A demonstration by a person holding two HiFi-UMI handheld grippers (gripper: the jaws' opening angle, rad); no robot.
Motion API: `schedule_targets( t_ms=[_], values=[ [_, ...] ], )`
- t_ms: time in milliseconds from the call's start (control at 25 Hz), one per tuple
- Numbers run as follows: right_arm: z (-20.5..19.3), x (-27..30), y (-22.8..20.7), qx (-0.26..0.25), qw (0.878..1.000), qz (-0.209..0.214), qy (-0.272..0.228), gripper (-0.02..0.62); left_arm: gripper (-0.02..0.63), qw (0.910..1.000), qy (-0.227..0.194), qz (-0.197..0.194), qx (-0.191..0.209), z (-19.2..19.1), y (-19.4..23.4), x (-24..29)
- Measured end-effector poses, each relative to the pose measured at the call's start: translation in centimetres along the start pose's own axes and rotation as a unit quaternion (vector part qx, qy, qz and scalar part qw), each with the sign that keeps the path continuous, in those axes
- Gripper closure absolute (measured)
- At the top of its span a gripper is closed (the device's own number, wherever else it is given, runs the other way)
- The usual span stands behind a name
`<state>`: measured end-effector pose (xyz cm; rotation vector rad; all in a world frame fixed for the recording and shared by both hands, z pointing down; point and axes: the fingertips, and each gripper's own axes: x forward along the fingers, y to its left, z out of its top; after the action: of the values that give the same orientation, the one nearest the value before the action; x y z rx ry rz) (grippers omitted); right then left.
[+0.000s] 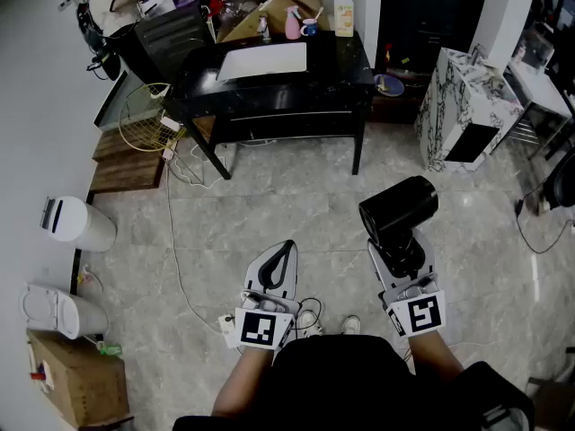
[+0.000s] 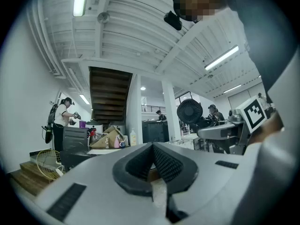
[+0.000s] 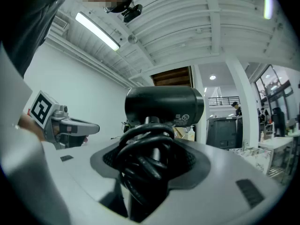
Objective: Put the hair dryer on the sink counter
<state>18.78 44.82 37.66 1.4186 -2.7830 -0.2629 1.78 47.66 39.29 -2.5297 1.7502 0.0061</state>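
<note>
My right gripper [image 1: 401, 251] holds a black hair dryer [image 1: 398, 206] above the marble floor. Its barrel lies crosswise over the jaws. In the right gripper view the jaws stand wide around the hair dryer's [image 3: 164, 104] handle, which has the black cord [image 3: 143, 161] coiled round it. My left gripper [image 1: 282, 251] is beside it at the same height, shut with nothing between the pads [image 2: 161, 161]. The black sink counter [image 1: 350, 72] stands far ahead, with a pale rectangular panel [image 1: 262, 61], a soap bottle [image 1: 343, 12] and a cardboard box [image 1: 269, 3] on it.
A marbled white cabinet [image 1: 467, 106] stands right of the counter. At the left are a wire basket [image 1: 144, 119], wooden steps [image 1: 126, 164], two white bins [image 1: 76, 223], a cardboard box [image 1: 76, 380] and a cable [image 1: 177, 268] on the floor. A person [image 1: 108, 3] stands beyond the counter.
</note>
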Motion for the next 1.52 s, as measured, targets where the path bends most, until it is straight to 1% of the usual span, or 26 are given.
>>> schedule_targets(
  t_ms=[160,280,400,480,640,760,880,960,1040,1160,1320,1520],
  values=[
    [0.3,1.2,0.3,0.000,1.000,-0.006,-0.009,0.343,0.609,0.9999,0.009,-0.006,0.003,0.0,0.7,0.2],
    [0.3,2.0,0.6,-0.003,1.000,-0.013,-0.011,0.343,0.609,0.9998,-0.009,-0.016,0.002,0.9,1.2,0.3],
    [0.4,3.0,0.6,0.004,1.000,-0.016,-0.021,0.343,0.609,0.9997,-0.019,-0.015,-0.001,1.3,2.6,0.9],
    [0.6,3.6,0.8,0.012,0.999,-0.021,-0.028,0.342,0.609,0.9997,-0.016,-0.016,-0.008,1.2,3.4,1.1],
    [0.8,4.5,1.1,0.011,0.999,-0.032,-0.035,0.342,0.609,0.9995,-0.017,-0.027,-0.003,1.3,4.4,1.6],
    [0.7,5.2,1.4,0.011,0.999,-0.037,-0.036,0.341,0.609,0.9992,-0.011,-0.037,-0.008,1.1,5.1,1.7],
    [0.3,6.0,1.6,0.002,0.999,-0.043,-0.031,0.341,0.609,0.9990,-0.007,-0.044,0.007,0.8,6.0,2.3],
    [0.2,6.9,1.7,-0.006,0.998,-0.051,-0.023,0.341,0.609,0.9990,-0.002,-0.044,0.009,0.8,6.8,3.0],
    [0.2,8.1,1.7,-0.007,0.998,-0.053,-0.022,0.339,0.609,0.9990,0.000,-0.044,0.006,0.7,7.5,4.0],
    [0.1,10.2,0.8,-0.013,0.998,-0.051,-0.029,0.339,0.609,0.9992,-0.007,-0.039,0.008,0.8,8.6,6.3],
    [0.0,13.5,-1.8,-0.017,0.998,-0.047,-0.037,0.339,0.609,0.9993,-0.014,-0.033,0.014,1.2,9.7,10.1],
    [-0.5,17.3,-5.4,-0.015,0.999,-0.034,-0.039,0.339,0.609,0.9996,-0.018,-0.020,0.000,0.9,11.6,15.1]
  ],
)
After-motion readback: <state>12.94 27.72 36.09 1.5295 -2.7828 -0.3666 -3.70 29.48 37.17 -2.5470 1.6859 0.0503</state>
